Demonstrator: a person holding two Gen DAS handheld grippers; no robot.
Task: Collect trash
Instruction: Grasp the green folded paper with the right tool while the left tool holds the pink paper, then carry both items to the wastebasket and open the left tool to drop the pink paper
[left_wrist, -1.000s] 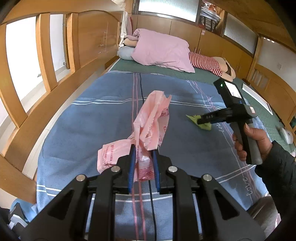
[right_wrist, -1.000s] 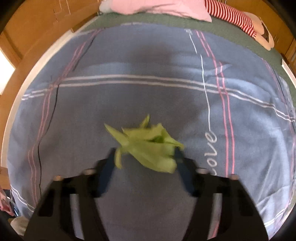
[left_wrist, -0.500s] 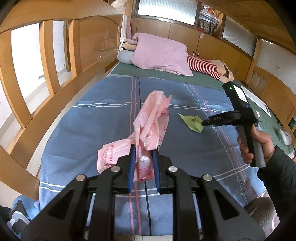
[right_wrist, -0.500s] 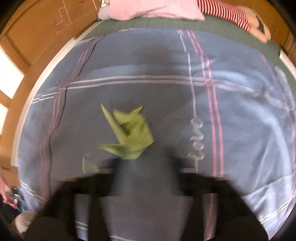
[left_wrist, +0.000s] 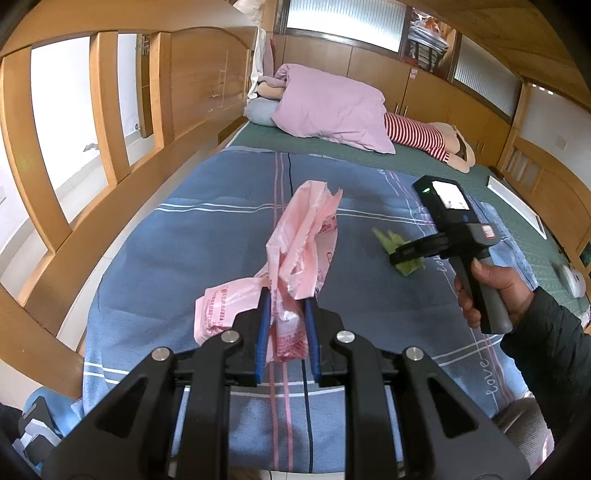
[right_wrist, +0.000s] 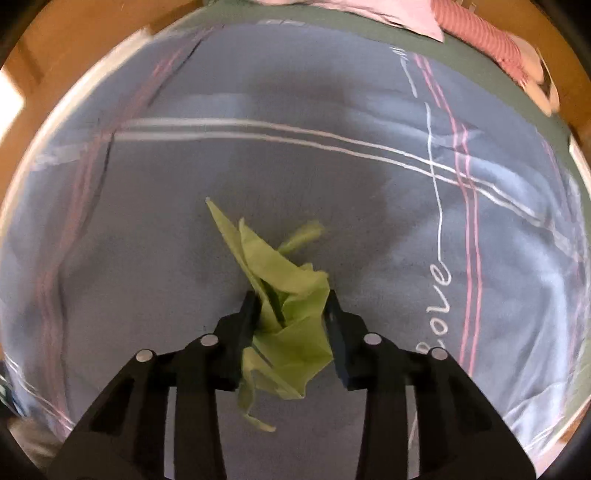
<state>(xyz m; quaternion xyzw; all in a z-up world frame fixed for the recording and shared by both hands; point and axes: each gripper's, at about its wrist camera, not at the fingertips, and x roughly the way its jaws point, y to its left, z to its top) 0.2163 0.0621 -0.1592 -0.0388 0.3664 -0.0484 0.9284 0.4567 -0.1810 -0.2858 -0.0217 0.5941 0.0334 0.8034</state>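
My left gripper (left_wrist: 286, 301) is shut on a crumpled pink plastic bag (left_wrist: 301, 240) and holds it upright above the blue striped bedspread (left_wrist: 207, 236). My right gripper (right_wrist: 290, 297) is closed around a crumpled green paper (right_wrist: 284, 299), which fills the gap between its jaws and pokes out ahead and below. In the left wrist view the right gripper (left_wrist: 397, 253) is to the right of the bag, low over the bedspread, with the green paper (left_wrist: 399, 254) at its tips.
A wooden bed rail (left_wrist: 74, 206) runs along the left. A pink pillow (left_wrist: 328, 107) and a striped doll (left_wrist: 417, 136) lie at the far end on a green mat (left_wrist: 517, 221). A white object (left_wrist: 572, 284) lies at far right.
The right gripper has moved onto the green paper and closed around it. The left gripper has held the pink bag still.
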